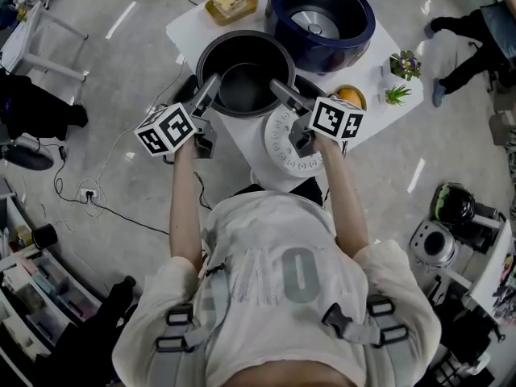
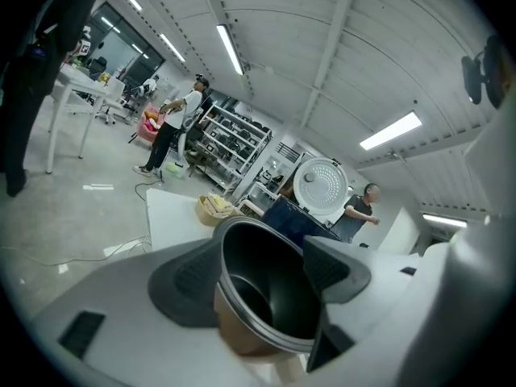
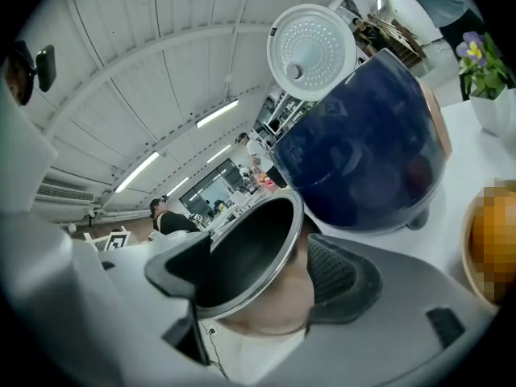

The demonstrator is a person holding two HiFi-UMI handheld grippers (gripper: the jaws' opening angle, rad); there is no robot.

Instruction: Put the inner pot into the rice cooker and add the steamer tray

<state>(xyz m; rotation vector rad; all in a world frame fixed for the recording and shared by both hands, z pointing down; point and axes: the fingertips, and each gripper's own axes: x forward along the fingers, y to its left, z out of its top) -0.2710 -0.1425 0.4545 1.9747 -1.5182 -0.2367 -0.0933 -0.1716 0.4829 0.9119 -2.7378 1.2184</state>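
The open navy rice cooker (image 1: 355, 31) is seen at the far side of the white surface (image 1: 193, 31), and the dark inner pot (image 1: 246, 75) is held just in front of the cooker, on the person's side. The white steamer tray (image 1: 282, 147) is set farther from the cooker than the pot. The pot's rim is gripped on opposite sides by the fingers of the left gripper (image 1: 211, 83) and the right gripper (image 1: 278, 87).
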